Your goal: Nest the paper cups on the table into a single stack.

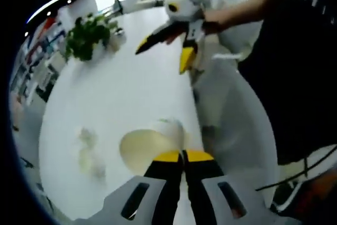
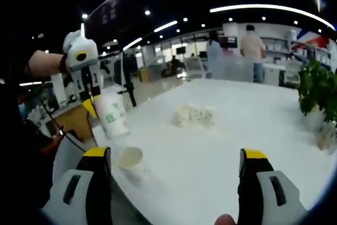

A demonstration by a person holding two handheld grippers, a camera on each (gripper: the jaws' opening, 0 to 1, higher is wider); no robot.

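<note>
My left gripper (image 1: pixel 183 154) is shut on the wall of a white paper cup (image 1: pixel 141 150) whose open mouth faces my camera. In the right gripper view the left gripper (image 2: pixel 92 105) comes in from the left and holds that green-printed cup (image 2: pixel 112 115) tilted in the air. It hangs just above a second paper cup (image 2: pixel 129 157), which stands mouth up near the table's edge. My right gripper (image 2: pixel 175 157) is open with nothing between its jaws. In the left gripper view the right gripper (image 1: pixel 163 57) hovers, open, over the far side of the table.
The white table (image 2: pixel 237 125) carries a blurred pile of white objects (image 2: pixel 192 115) near its middle. A potted green plant (image 1: pixel 87 36) stands at one end, the plant (image 2: pixel 317 89) also showing in the right gripper view. People stand in the background. The person's body is beside the table edge.
</note>
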